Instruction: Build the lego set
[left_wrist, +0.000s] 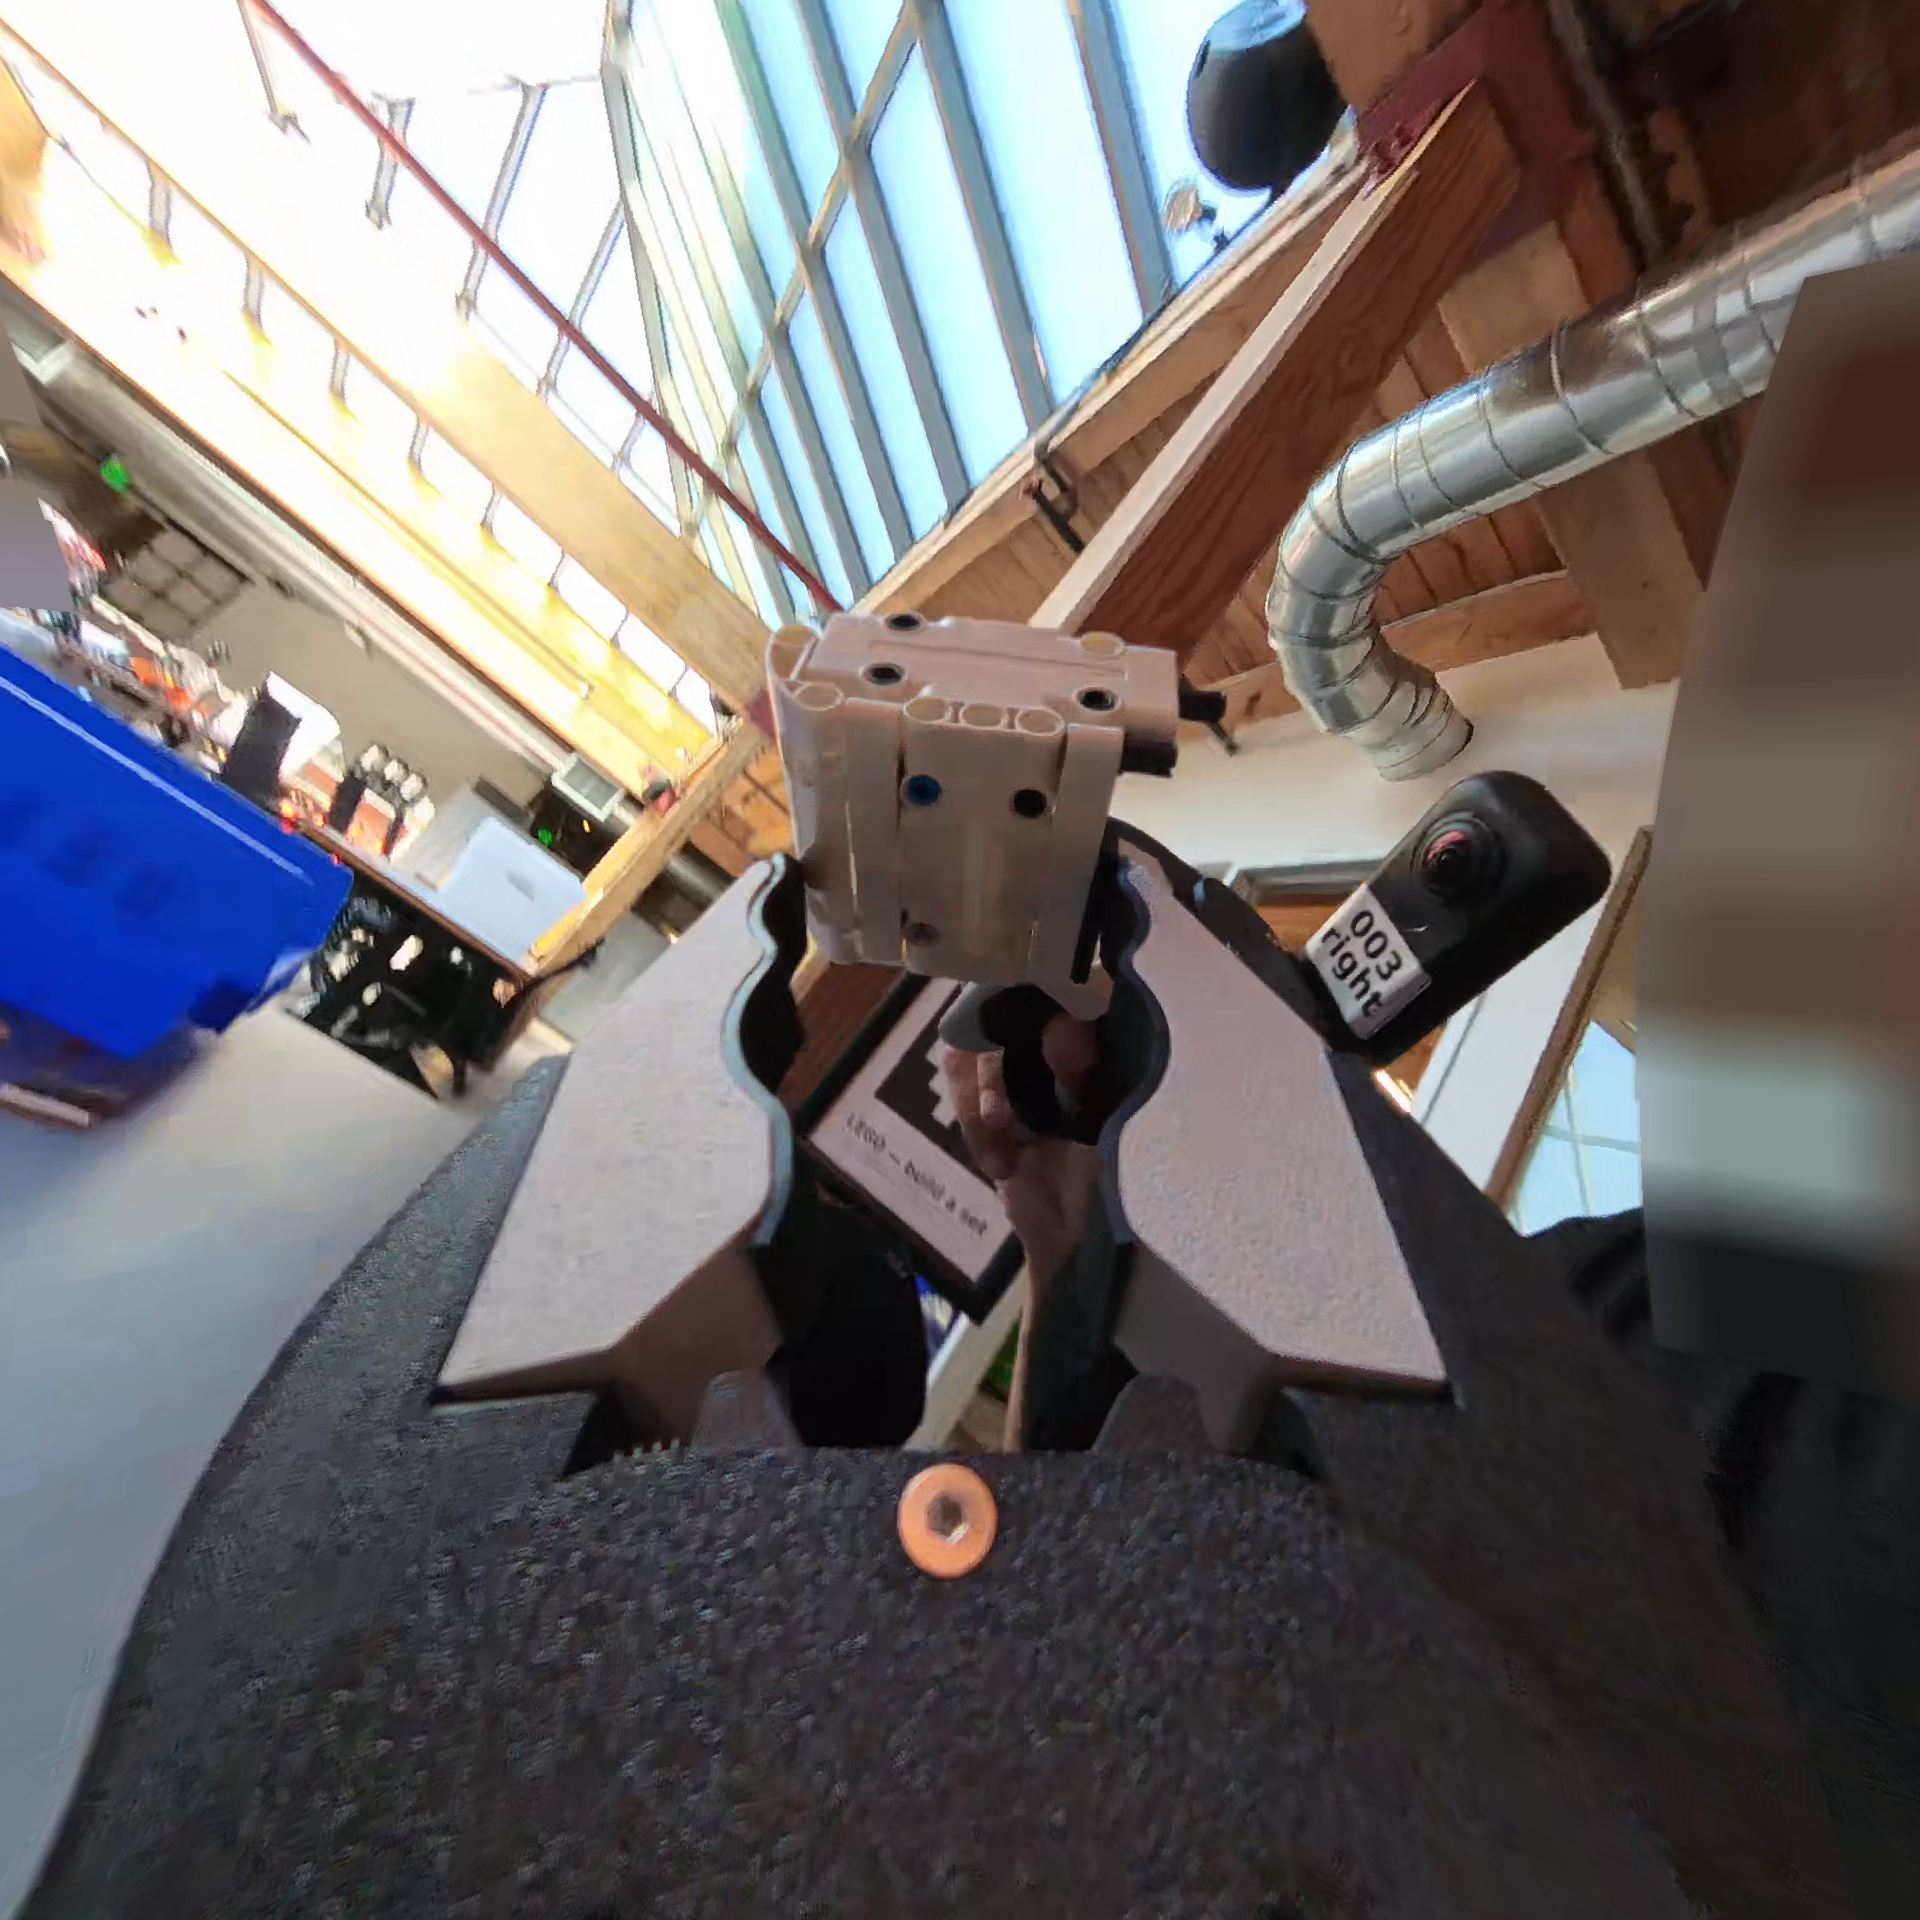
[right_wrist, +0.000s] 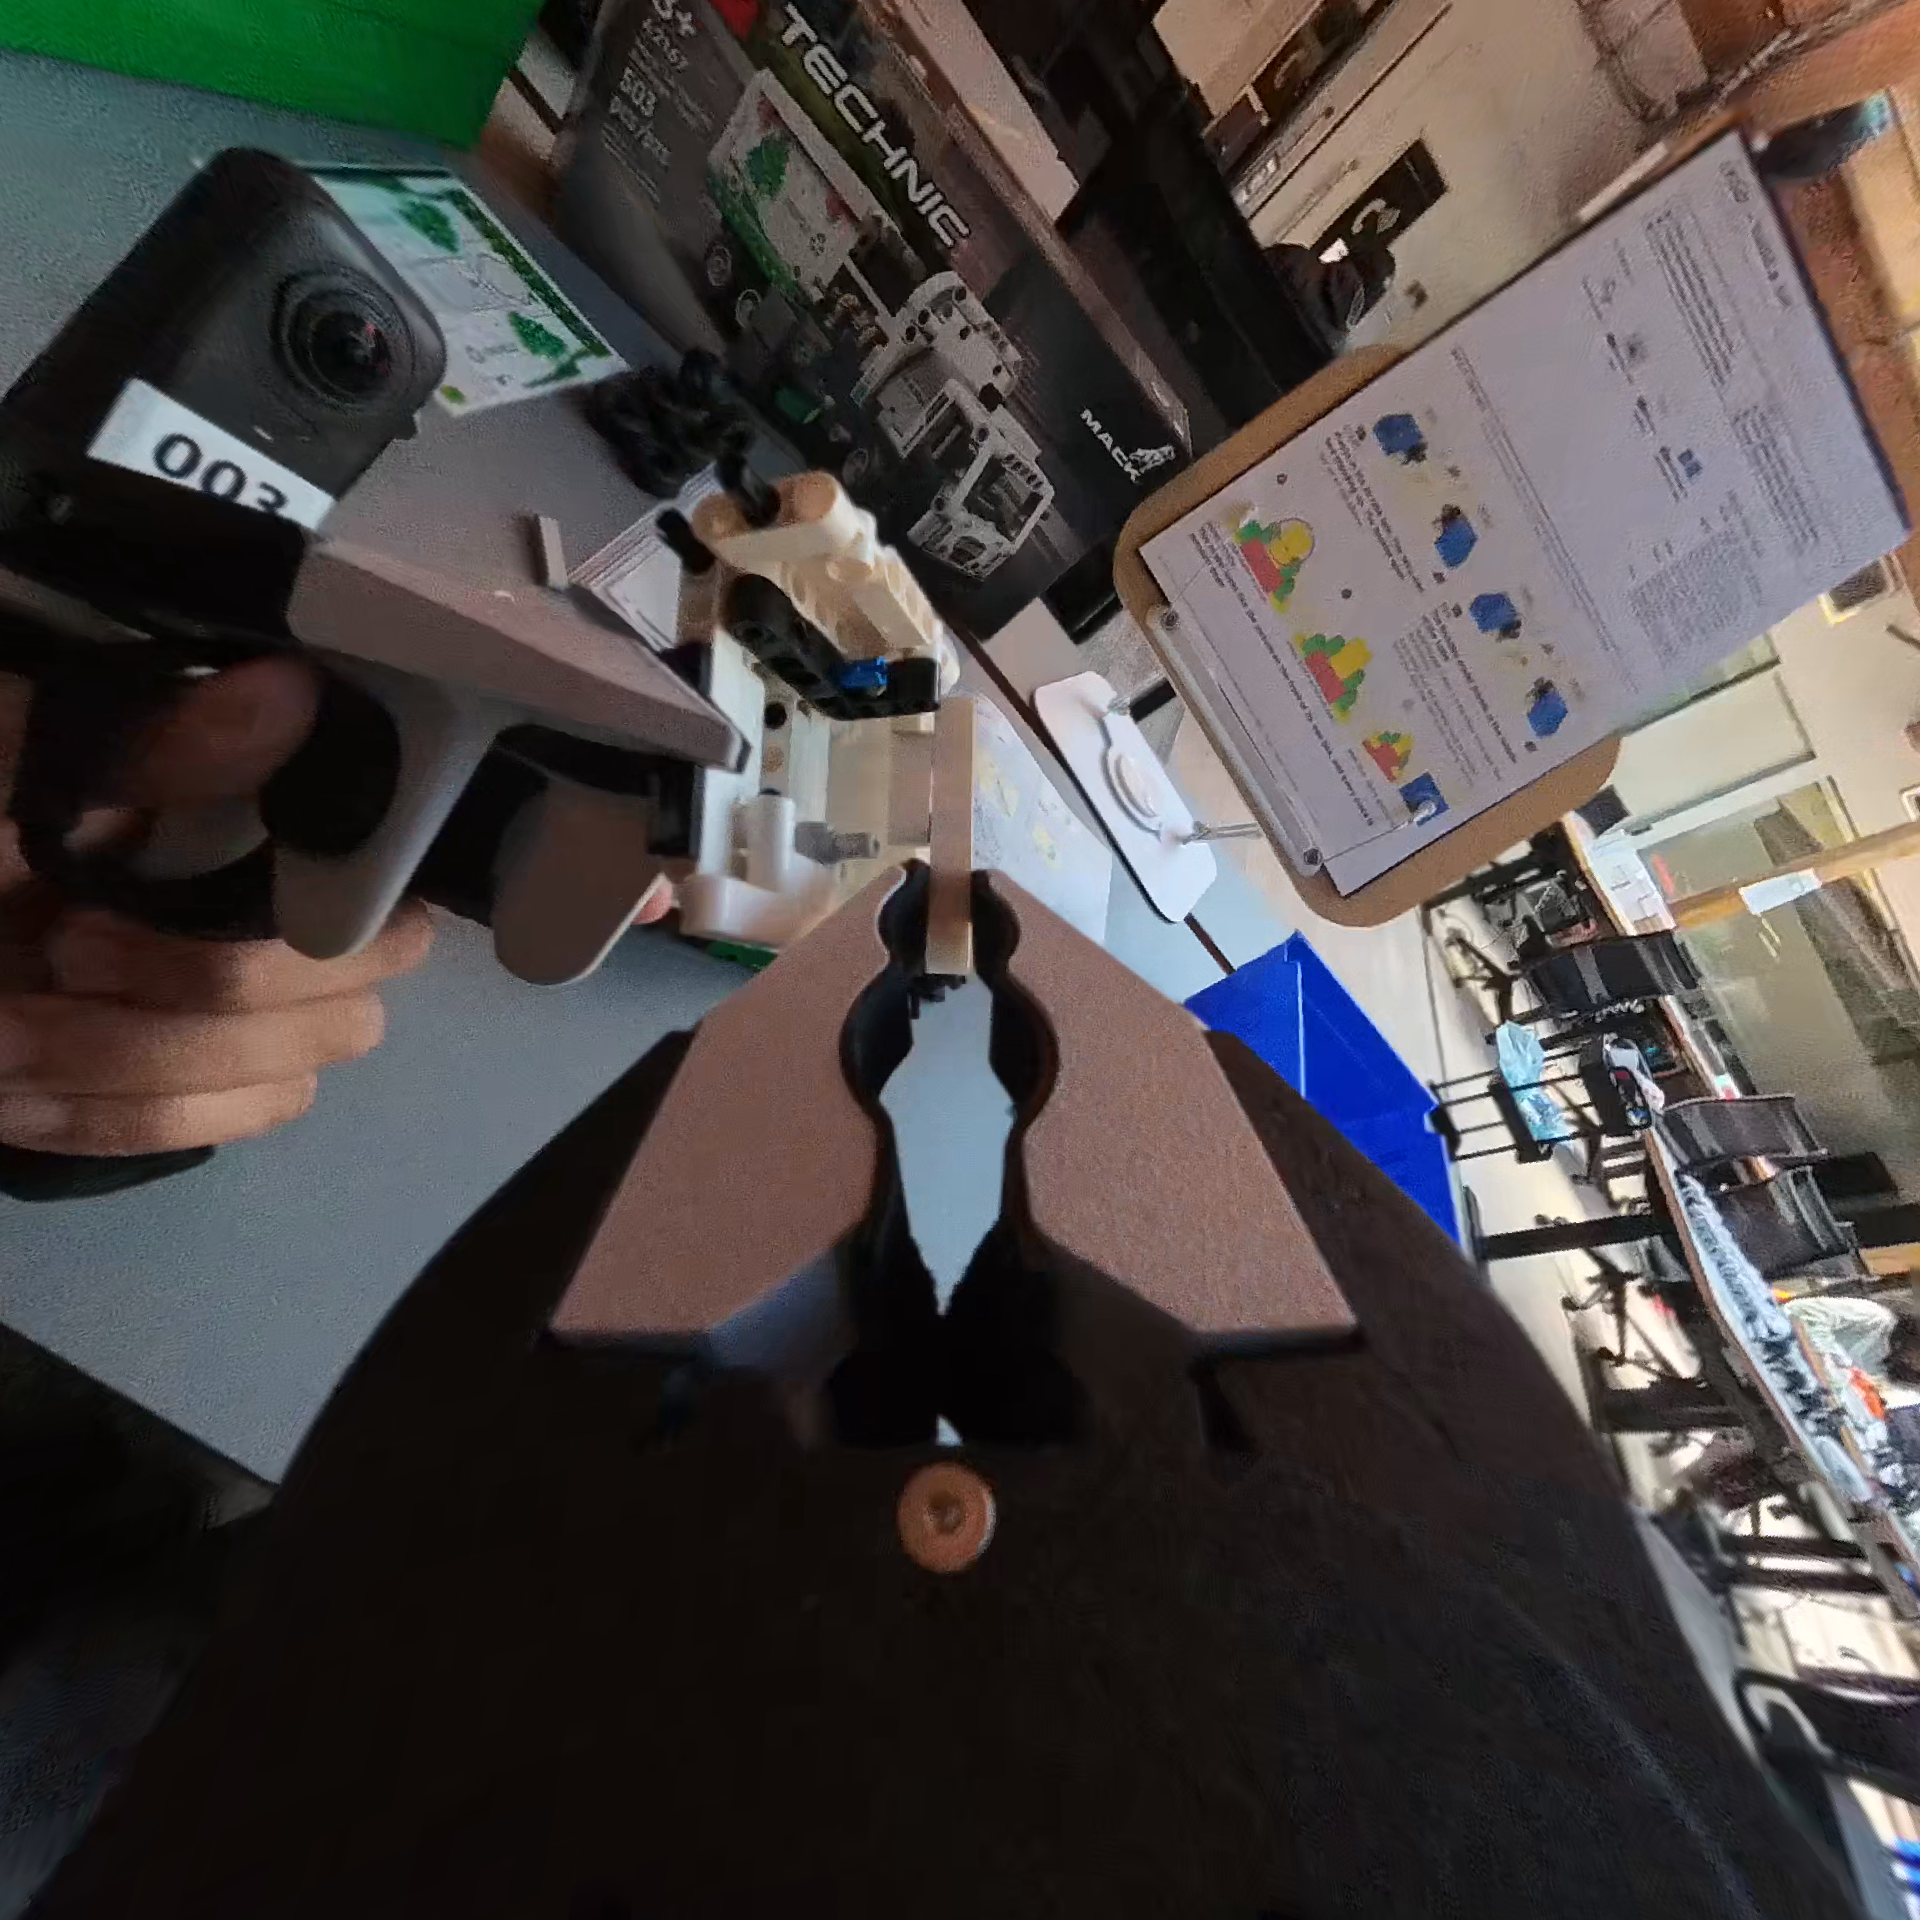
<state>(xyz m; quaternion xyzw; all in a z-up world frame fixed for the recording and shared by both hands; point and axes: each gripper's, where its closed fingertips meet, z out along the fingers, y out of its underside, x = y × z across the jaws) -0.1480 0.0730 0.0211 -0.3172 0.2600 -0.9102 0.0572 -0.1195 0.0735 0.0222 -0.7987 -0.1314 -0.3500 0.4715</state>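
Left wrist view: a white lego assembly is being held aloft, clamped at its lower end between the tips of the left gripper; a blue bin is lying far to that gripper's left, and a silver duct is running overhead. Right wrist view: a thin tan beam is being pinched edge-on by the right gripper, just short of the assembly ahead-left. Joining is judged to be in hand; the beam's alignment with the pin holes is being called for. The set's box and an instruction board are standing beyond, neither judged to be obstructing.
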